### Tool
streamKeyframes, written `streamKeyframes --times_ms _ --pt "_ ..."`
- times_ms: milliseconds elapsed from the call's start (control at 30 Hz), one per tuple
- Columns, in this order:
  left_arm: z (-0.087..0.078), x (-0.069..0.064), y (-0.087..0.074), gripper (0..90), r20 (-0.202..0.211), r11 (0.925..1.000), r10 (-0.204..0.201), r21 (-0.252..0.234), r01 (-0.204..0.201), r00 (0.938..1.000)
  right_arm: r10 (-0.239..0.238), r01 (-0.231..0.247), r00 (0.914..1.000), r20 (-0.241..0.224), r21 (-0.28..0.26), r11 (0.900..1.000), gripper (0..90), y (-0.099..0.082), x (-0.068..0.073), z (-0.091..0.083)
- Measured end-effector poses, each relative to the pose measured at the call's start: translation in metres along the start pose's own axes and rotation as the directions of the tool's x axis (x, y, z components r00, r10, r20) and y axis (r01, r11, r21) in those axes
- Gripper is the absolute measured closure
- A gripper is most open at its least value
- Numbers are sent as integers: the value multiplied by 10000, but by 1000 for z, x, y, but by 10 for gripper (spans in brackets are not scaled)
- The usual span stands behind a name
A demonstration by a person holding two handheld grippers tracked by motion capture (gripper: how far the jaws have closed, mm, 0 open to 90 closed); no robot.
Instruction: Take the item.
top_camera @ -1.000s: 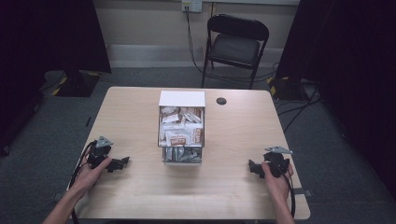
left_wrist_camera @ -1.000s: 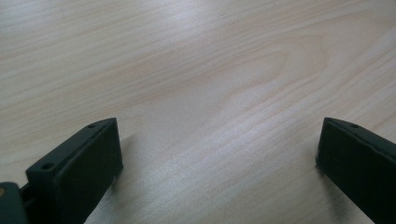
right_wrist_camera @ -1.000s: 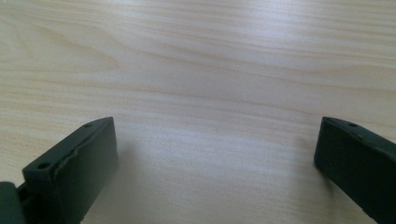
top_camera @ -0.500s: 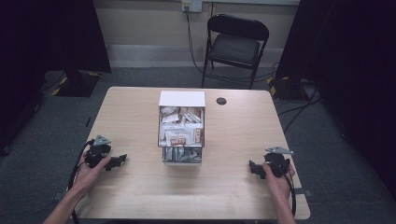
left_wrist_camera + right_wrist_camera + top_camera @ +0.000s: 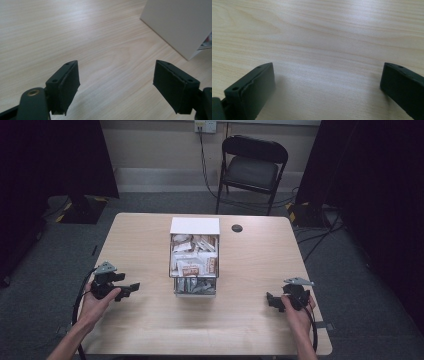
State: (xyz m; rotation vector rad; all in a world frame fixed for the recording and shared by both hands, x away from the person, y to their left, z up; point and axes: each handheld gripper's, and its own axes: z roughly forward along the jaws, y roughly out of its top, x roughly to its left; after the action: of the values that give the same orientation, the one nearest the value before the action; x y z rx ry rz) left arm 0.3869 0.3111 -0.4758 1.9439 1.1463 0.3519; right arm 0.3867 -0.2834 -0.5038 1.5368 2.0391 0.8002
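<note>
A clear bin [image 5: 195, 265] packed with several small packets stands at the table's middle, with a white box [image 5: 195, 225] at its far end. My left gripper [image 5: 134, 288] hovers at the table's left and points toward the bin. It is open with nothing between its jaws, which have just been closing a little. In the left gripper view the left gripper [image 5: 116, 85] frames bare wood, with the white box [image 5: 180, 25] at upper right. My right gripper [image 5: 270, 300] rests open at the table's right; in its own view the right gripper [image 5: 327, 87] spans bare tabletop.
A small black round disc [image 5: 237, 228] lies on the wooden table [image 5: 140, 330] beyond the bin. A black folding chair [image 5: 252, 167] stands behind the table. Cables run along the floor at the back and right.
The left hand has lifted its gripper slightly off the table. The right hand and the bin have stayed put.
</note>
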Motion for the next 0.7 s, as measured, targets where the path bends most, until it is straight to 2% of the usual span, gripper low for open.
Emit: streamKeyframes --times_ms 100,133,300,333,400,567,700 --pt "-3 -3 2 214 163 9999 35 -164 -32 9999 6 -6 10000 8 0 10000 0 0 0 0" --pt "-6 -7 5 214 292 9997 153 -215 -147 9995 6 -6 10000 8 -2 10000 0 0 0 0" --pt "-13 -19 14 223 399 9966 719 -435 -702 9966 7 -7 10000 7 -1 10000 0 0 0 0" --pt "-14 -22 15 224 528 9964 715 -490 -689 9960 5 -5 10000 8 -1 10000 0 0 0 0" --pt "-16 -28 18 232 845 9956 786 -579 -738 9933 28 -28 10000 20 0 10000 0 0 0 0" --pt "-20 -41 28 235 1046 9895 1355 -651 -1291 9852 55 -55 10000 49 1 10000 0 0 1 0" --pt "-25 -46 34 244 1414 9885 1386 -804 -1281 9802 69 -69 10000 65 -2 10000 0 0 1 0"
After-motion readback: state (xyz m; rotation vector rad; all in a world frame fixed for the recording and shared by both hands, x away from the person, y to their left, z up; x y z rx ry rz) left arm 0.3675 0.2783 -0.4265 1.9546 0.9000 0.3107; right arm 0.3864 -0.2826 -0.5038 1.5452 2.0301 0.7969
